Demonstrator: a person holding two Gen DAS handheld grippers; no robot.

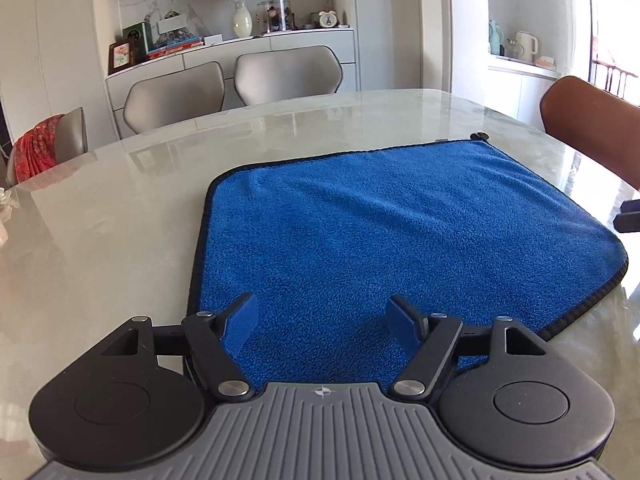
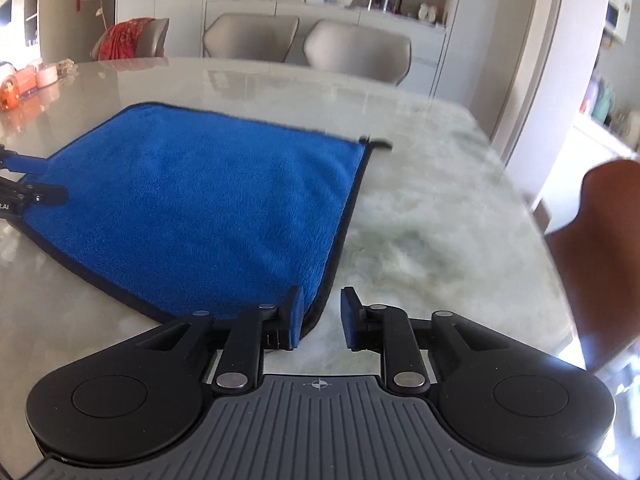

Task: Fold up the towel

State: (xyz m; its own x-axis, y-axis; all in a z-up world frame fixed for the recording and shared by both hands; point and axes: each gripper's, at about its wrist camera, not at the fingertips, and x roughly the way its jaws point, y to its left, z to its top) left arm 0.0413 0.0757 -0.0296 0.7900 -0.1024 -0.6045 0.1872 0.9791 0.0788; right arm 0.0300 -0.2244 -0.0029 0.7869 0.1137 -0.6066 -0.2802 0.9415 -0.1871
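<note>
Left wrist view, blue towel [image 1: 392, 232] flat, left gripper [image 1: 320, 326] spread wide

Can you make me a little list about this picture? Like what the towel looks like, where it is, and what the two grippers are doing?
towel: blue towel with a dark edge, spread flat, not folded yet
where: on the shiny marble table
loop: small dark hanging loop at a far corner
left gripper: open, above the towel's near edge, holding nothing
right gripper: open, at the towel's near right corner, holding nothing
behind: grey chairs and a white vase with flowers
</note>
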